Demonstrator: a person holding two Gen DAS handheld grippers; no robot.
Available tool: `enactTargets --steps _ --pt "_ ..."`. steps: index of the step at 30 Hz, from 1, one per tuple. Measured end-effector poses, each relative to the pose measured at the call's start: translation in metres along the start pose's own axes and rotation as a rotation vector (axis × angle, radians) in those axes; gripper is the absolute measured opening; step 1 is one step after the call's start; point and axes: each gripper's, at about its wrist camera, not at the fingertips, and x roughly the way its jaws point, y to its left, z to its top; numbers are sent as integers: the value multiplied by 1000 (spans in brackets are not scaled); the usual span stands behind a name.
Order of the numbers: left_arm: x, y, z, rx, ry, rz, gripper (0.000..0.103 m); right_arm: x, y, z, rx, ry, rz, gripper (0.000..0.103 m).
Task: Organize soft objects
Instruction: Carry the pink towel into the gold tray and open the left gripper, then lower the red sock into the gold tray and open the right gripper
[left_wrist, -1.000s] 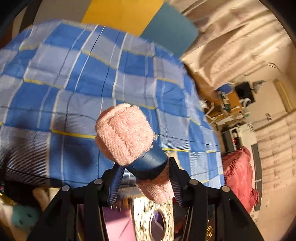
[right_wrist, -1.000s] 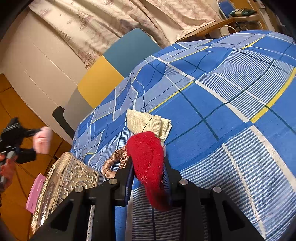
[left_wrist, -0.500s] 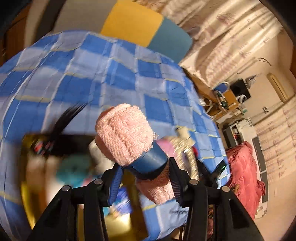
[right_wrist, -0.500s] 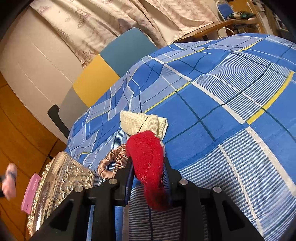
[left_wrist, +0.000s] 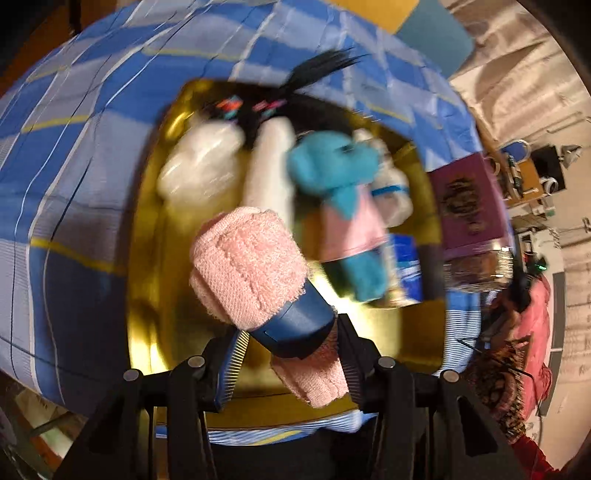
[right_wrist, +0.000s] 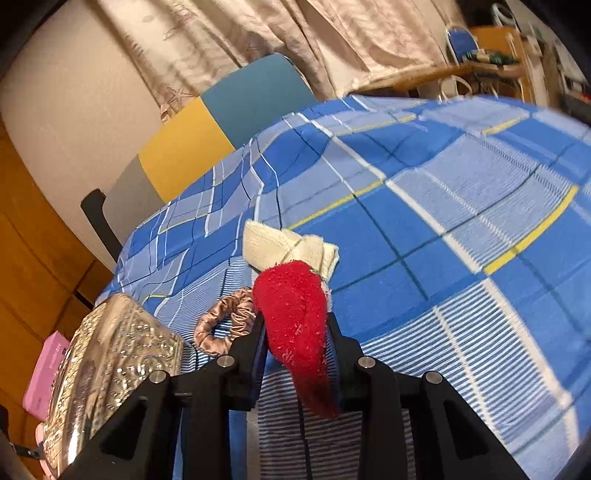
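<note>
Pink roll (left_wrist: 251, 284) is being gripped at its blue band by the left gripper (left_wrist: 286, 354) above the gold box (left_wrist: 147, 258); judged light, squashy. Red cloth (right_wrist: 295, 325) is being pinched mid-length by the right gripper (right_wrist: 295, 354) over the worktop (right_wrist: 461, 258); limp.

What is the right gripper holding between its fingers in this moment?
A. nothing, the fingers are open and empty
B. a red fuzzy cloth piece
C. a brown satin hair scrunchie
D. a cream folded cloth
B: in the right wrist view the right gripper is shut on the red fuzzy cloth piece, while the cream folded cloth and the brown satin scrunchie lie on the blue checked cloth.
</note>
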Motion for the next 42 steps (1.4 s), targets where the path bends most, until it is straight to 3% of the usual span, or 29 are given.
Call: enactTargets --steps 8,15,22,29,34,37,42 --pt "22 28 1 51 82 95 48 -66 42 10 -93 -89 52 30" --pt "11 18 4 128 25 162 50 -114 106 -6 -202 -127 156 30" --pt "-28 -2 -8 130 -123 179 51 -122 182 -42 -306 -48 286 30" --pt "-73 9 -35 4 -358 120 51 -108 259 -102 -433 133 409 30" --pt "-77 14 -54 -53 -446 53 51 -96 303 -144 -511 245 465 30" --pt "-74 11 -62 -65 -506 70 51 -91 328 -166 -560 289 494 30" --pt "-78 14 -79 -68 -580 108 51 -77 359 -195 -645 348 473 30"
